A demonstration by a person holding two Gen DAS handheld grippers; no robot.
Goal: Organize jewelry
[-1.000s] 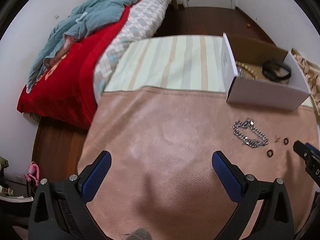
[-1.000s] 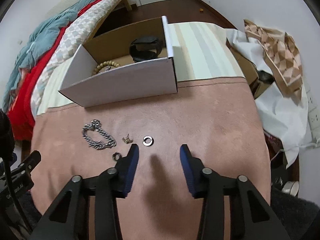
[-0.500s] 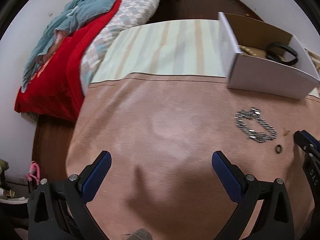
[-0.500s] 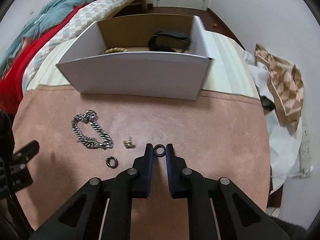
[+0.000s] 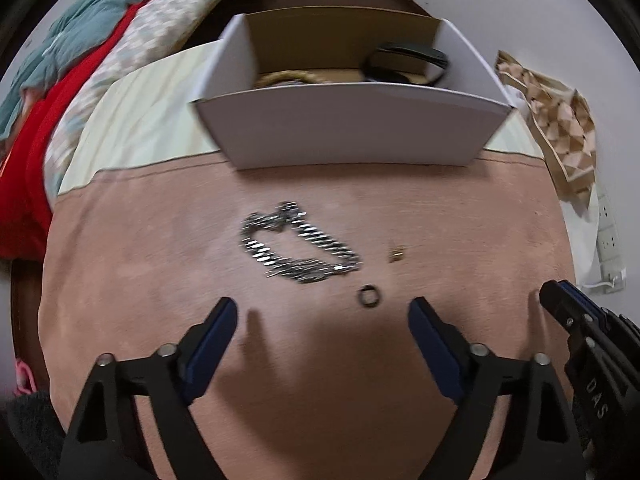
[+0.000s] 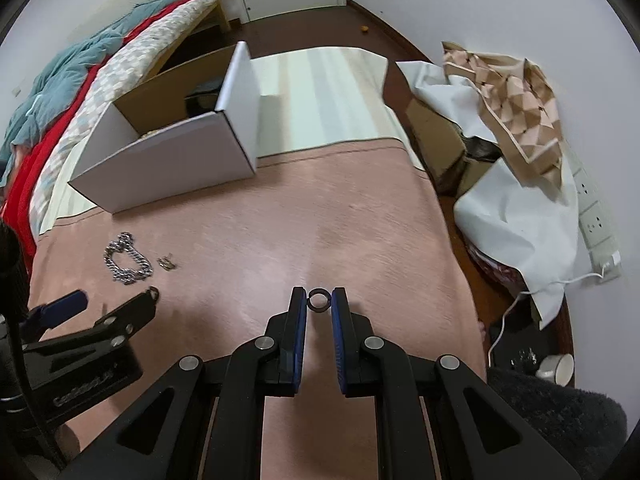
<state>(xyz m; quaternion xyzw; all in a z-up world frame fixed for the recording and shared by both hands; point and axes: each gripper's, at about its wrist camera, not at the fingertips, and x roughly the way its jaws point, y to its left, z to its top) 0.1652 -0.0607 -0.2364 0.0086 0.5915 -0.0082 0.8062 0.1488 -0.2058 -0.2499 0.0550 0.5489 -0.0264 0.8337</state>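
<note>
My right gripper [image 6: 319, 301] is shut on a dark ring [image 6: 319, 300], held above the pink cloth. My left gripper [image 5: 322, 316] is open and empty, just short of a silver chain bracelet [image 5: 298, 248], a second dark ring [image 5: 369, 295] and a small gold piece [image 5: 396, 255] on the cloth. The chain [image 6: 127, 259] and gold piece [image 6: 166, 263] also show in the right wrist view. A white cardboard box [image 5: 352, 124] stands behind them, holding a black band [image 5: 406, 60] and a bead bracelet [image 5: 288, 77].
The pink cloth [image 6: 340, 216] covers the near surface, with a striped cloth [image 6: 320, 92] beyond. A bed with red and teal bedding [image 5: 60, 64] lies left. A patterned paper bag [image 6: 516, 100], white sheets and a wall socket strip [image 6: 596, 216] lie right.
My right gripper closed on the dark ring, lifted it off the cloth and swung right. My left gripper swung right towards the chain and the box.
</note>
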